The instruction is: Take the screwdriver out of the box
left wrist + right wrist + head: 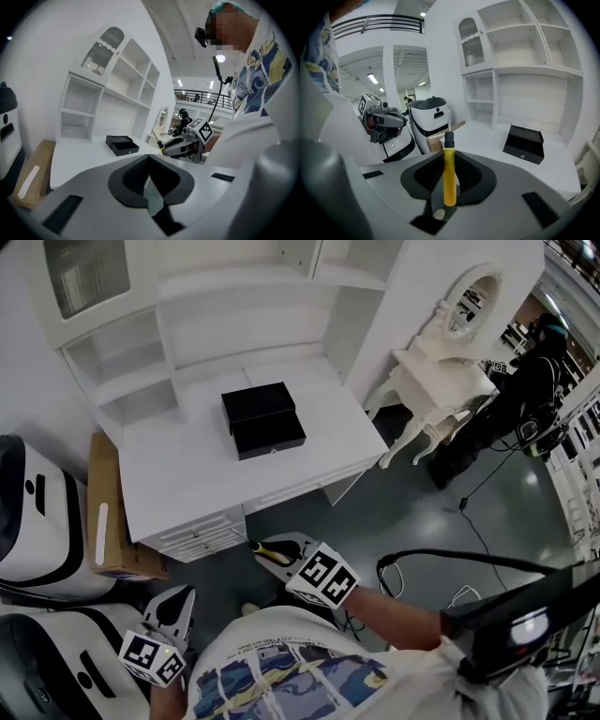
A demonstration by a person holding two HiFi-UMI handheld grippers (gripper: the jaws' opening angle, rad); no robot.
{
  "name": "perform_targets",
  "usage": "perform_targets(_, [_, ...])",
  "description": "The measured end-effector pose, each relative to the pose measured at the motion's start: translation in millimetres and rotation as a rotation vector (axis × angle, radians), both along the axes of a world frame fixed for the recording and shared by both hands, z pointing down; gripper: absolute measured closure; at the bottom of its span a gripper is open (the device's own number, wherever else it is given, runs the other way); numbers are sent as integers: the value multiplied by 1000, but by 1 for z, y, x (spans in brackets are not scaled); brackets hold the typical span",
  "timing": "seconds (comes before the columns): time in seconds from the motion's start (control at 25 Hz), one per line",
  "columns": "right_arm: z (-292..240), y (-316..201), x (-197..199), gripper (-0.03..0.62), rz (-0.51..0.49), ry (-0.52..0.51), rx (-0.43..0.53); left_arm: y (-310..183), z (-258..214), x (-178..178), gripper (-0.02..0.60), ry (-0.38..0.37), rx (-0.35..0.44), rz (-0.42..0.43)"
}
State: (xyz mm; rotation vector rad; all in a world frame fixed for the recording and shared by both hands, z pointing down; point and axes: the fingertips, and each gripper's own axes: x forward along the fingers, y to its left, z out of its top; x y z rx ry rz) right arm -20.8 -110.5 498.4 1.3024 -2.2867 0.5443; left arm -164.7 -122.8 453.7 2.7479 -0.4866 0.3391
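In the head view the main step looks done. The screwdriver (271, 552) is already out of the box (263, 420). It is in the right gripper (266, 549), low in the middle of the frame, in front of the desk (187, 474) edge and well apart from the box. The box stands alone in the middle of the desk, and it seems open, with the lid laid back toward the shelves. Its inside is black, and I cannot tell if anything remains in it. The left gripper (178, 602) hangs at the lower left and carries nothing.

In the left gripper view, the fingers (140, 176) are pressed together with nothing between them. The box sits left of centre on the desk, and the right gripper with the screwdriver is in the middle of the frame.

In the right gripper view, the fingers (466, 176) are pinching the yellow handle of the screwdriver, and its black collar and thin metal shaft point to the top of the frame. The box is at the middle right, with the lid raised. From this side I cannot see what is inside.

I judge that only putting the tool down somewhere may be left, if that is wanted.
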Motion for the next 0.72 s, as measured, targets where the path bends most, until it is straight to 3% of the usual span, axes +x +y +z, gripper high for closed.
perform_targets(0.72, [1,0,1,502,-2,-1,0,1,2,4,569,-10,-2,11])
